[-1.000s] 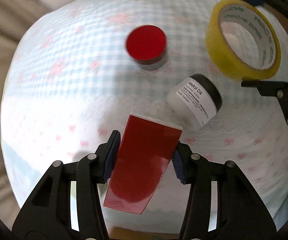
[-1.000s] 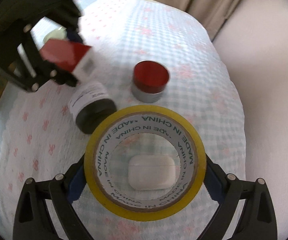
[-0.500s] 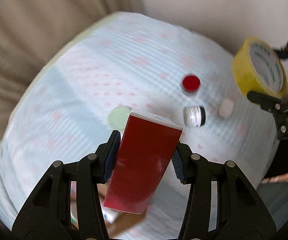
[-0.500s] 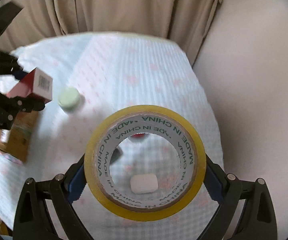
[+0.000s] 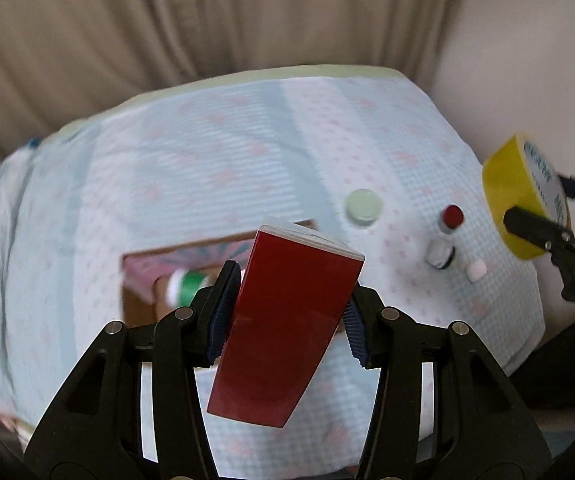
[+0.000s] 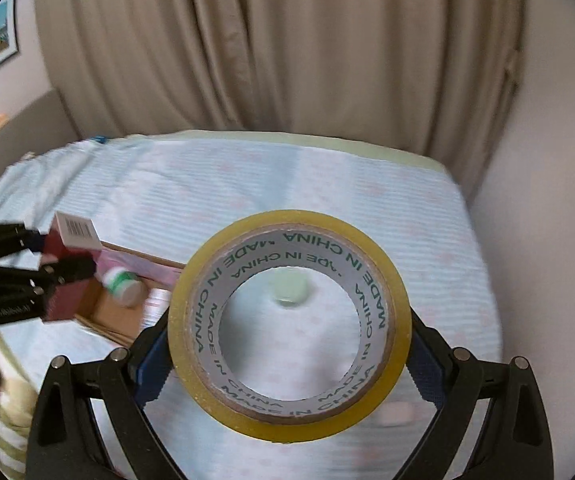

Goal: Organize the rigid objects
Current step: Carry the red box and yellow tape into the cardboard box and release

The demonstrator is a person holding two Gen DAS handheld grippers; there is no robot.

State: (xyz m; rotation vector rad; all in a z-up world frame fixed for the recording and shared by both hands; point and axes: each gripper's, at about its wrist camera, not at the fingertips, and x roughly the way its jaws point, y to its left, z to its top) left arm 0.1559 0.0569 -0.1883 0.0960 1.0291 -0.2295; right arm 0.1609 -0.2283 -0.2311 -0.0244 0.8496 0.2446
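Beige curtains (image 6: 287, 40) hang behind a surface (image 5: 207, 152) covered with a pale blue checked cloth dotted with pink. On it sits an open cardboard box (image 5: 135, 304) holding a green-and-white bottle (image 5: 185, 286) that lies on its side.

At the bottom of the left wrist view, the left tool (image 5: 287, 316) is clenched on a red box (image 5: 283, 320), gripping its two sides and holding it tilted in the air in front of the cardboard box. Seen from the right wrist camera, the red box (image 6: 67, 268) has a white end with a barcode.

To the right, the right tool (image 6: 287, 348) grasps a roll of yellow tape (image 6: 287, 360) by its outer rim, raised above the cloth, the words "MADE IN CHINA" printed around its core.

Out on the cloth lie a pale green round lid (image 5: 362, 205), a small red-capped jar (image 5: 452, 217), a white jar with a dark cap (image 5: 439, 255) on its side just beside it, and a small white case (image 5: 476, 269).
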